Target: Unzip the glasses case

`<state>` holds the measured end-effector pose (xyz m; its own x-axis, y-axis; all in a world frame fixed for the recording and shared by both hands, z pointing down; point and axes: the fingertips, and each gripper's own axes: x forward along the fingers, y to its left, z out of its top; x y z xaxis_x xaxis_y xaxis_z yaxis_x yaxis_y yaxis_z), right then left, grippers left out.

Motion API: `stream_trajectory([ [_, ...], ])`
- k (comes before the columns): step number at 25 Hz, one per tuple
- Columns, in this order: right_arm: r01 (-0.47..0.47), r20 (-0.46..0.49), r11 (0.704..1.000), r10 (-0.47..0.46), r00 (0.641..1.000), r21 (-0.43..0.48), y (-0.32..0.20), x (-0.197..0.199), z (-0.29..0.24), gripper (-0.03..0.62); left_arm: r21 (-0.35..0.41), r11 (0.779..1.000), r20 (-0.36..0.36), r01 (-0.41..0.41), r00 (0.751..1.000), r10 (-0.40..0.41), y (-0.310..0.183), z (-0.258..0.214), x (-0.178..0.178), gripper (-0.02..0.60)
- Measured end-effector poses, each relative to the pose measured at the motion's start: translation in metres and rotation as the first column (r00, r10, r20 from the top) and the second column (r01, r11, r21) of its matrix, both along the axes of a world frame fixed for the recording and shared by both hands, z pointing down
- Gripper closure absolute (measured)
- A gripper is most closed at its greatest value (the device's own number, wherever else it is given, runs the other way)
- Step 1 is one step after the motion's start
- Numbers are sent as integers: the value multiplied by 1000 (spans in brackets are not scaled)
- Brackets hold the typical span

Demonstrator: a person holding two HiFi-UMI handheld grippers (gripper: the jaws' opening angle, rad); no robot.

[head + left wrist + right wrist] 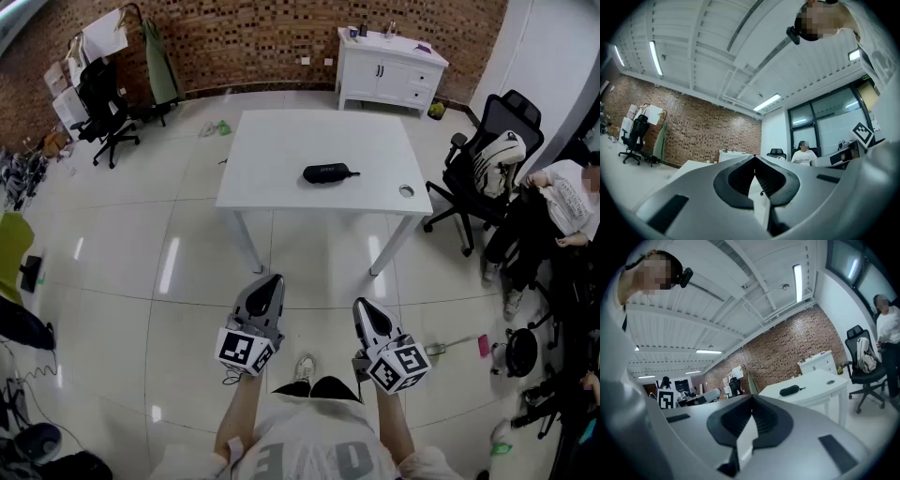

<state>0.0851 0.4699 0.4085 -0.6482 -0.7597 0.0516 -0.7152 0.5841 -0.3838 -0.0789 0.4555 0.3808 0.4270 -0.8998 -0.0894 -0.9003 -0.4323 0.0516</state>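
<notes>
Glasses case (326, 173): black, oblong, lying flat on the white desk (281, 150), right of centre and toward the near edge, long axis running left-right. Thin pull tab (354, 173) sticking out of its right end. Looks closed; zip itself too small to read. Nothing touching it. Round cable hole (406, 191) at the desk's near right corner, apart from the case.

Left hand-held gripper (271, 279): held low in front of the person's body, over the tiled floor (141, 272), well short of the desk, pointing toward it. Jaws clenched tip to tip in the left gripper view, nothing between them. Marker cube facing up at the head camera.

Right hand-held gripper (360, 304): just beside the left one, also well apart from the desk. Jaws clenched together, empty. In the right gripper view, case far ahead on the desk, off to the right of the jaw line.

Around: white cabinet (389, 70) against the brick wall (244, 42) behind the desk. Black office chair (469, 178) with a backpack (502, 155) on it, right of the desk. Seated person (567, 202) at the right edge. Another black chair (105, 112) at far left.
</notes>
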Motion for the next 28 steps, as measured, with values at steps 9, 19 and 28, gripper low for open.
stream_trajectory([
  [9,10,-11,1000,-10,1000,-12,-212,-16,18,594,-39,998,-9,-48,999,48,-205,21,10,578],
  [19,34,-101,990,-48,994,-138,-426,-15,75,594,-130,984,67,-124,989,133,-429,65,15,578],
  [28,37,-233,904,-149,961,-426,-497,-41,167,592,-340,920,120,-196,961,249,-533,125,-1,577],
])
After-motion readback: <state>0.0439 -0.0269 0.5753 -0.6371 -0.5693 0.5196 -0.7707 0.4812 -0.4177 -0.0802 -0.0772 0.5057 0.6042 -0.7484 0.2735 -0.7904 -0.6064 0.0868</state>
